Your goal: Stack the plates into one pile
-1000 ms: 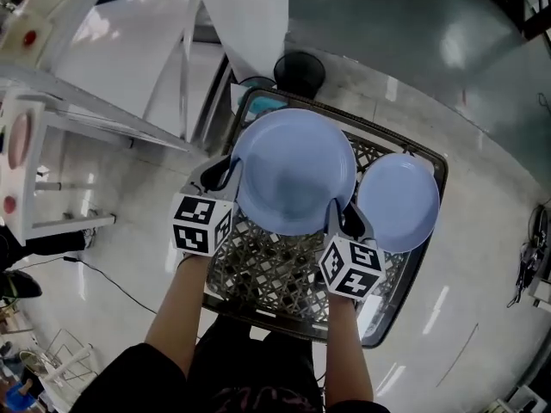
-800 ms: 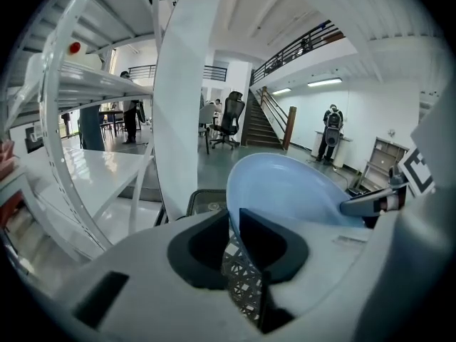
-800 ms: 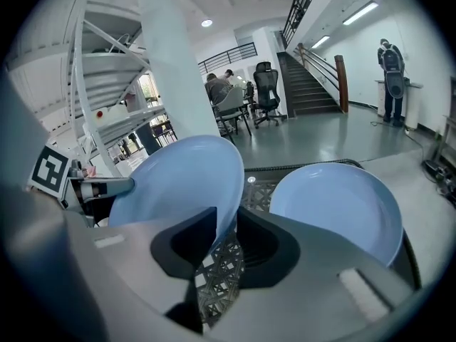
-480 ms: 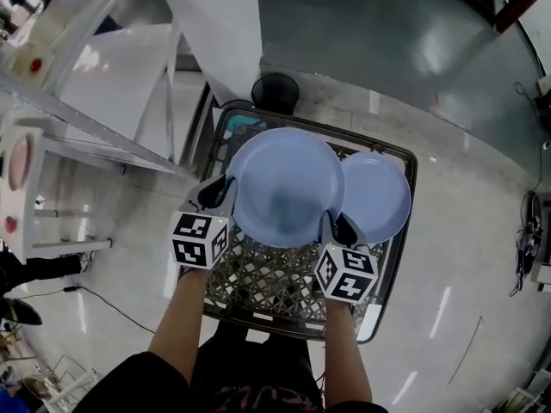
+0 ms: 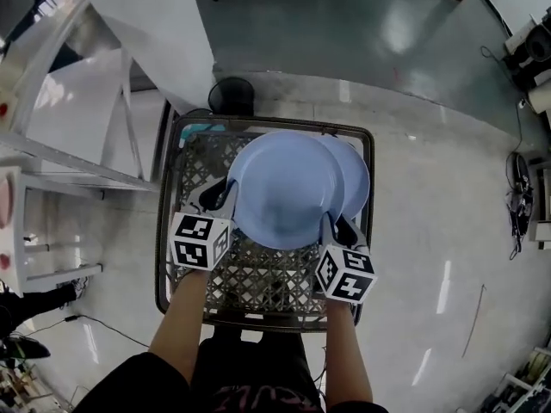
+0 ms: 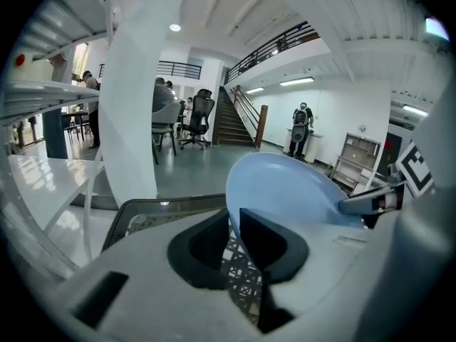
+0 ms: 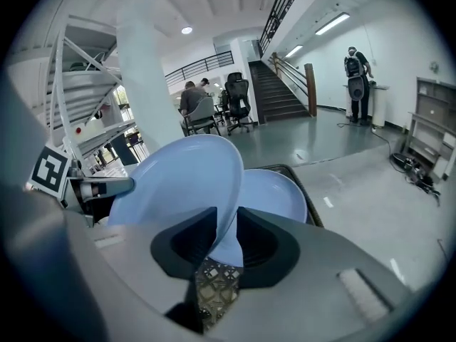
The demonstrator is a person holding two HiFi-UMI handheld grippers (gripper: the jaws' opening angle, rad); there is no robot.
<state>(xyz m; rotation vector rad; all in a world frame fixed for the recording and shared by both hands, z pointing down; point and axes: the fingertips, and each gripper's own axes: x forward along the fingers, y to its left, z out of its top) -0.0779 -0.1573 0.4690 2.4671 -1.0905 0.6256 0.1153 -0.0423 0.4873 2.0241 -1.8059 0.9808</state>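
- The left gripper (image 5: 217,200) and the right gripper (image 5: 338,229) each pinch the near rim of one blue plate (image 5: 284,188), one on either side, with their jaws clamped on its edge.
- This held plate hangs above the wire basket (image 5: 169,231), clear of the mesh.
- The second plate (image 5: 357,179) lies in the basket, below and to the right. Only its right-hand crescent shows, and the right gripper is the nearer one.
- The held plate probably needs to go slightly further right before it is lowered.
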